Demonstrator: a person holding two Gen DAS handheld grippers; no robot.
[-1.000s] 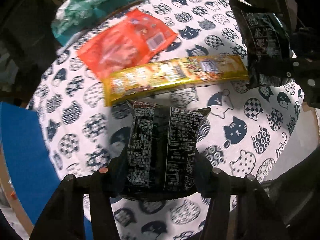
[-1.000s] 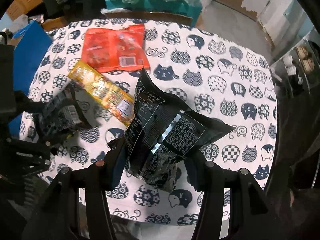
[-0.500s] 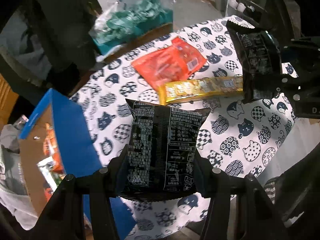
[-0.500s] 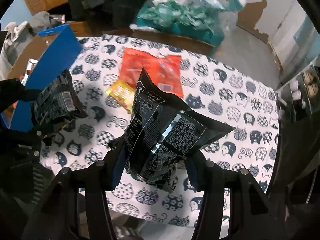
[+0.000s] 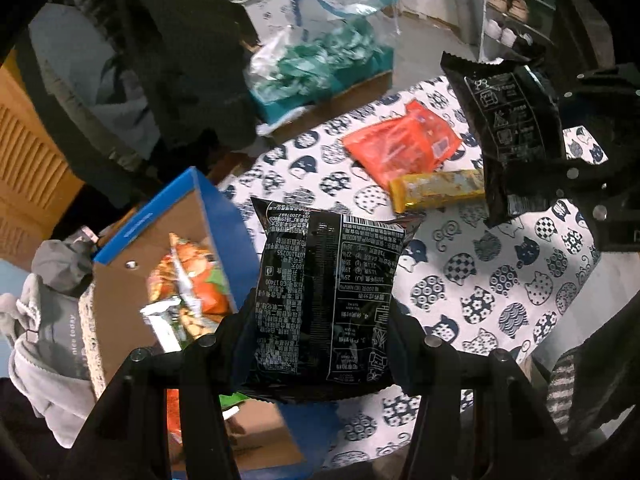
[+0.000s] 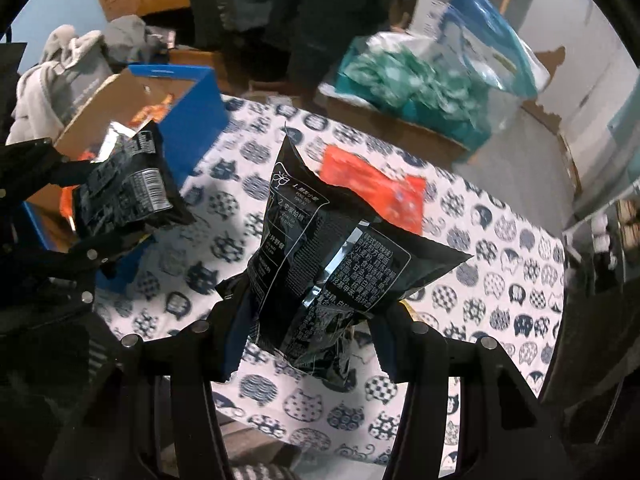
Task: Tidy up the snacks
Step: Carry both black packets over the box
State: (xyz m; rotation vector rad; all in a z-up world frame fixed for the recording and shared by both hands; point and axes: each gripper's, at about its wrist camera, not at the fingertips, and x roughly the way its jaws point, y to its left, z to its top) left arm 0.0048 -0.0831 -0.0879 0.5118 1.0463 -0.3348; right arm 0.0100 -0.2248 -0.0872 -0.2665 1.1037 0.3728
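Note:
My left gripper (image 5: 320,344) is shut on a black snack packet (image 5: 326,300) and holds it in the air beside the open blue cardboard box (image 5: 224,208), which has snack bags (image 5: 192,280) inside. My right gripper (image 6: 308,324) is shut on a second black snack packet (image 6: 328,264), held above the cat-print table (image 6: 500,280). An orange packet (image 5: 400,148) and a yellow bar packet (image 5: 436,192) lie on the table. The left gripper with its packet (image 6: 124,184) shows at the left of the right wrist view, over the box (image 6: 192,112).
A box of teal plastic bags (image 5: 320,68) stands behind the table. Grey clothing (image 5: 44,332) lies left of the blue box. A shoe rack (image 5: 516,20) is at the far right. A dark coat (image 5: 180,60) hangs behind.
Both grippers have lifted with their black packets and swung left, away from the table. The blue box has come into view, and the left packet now hangs beside it.

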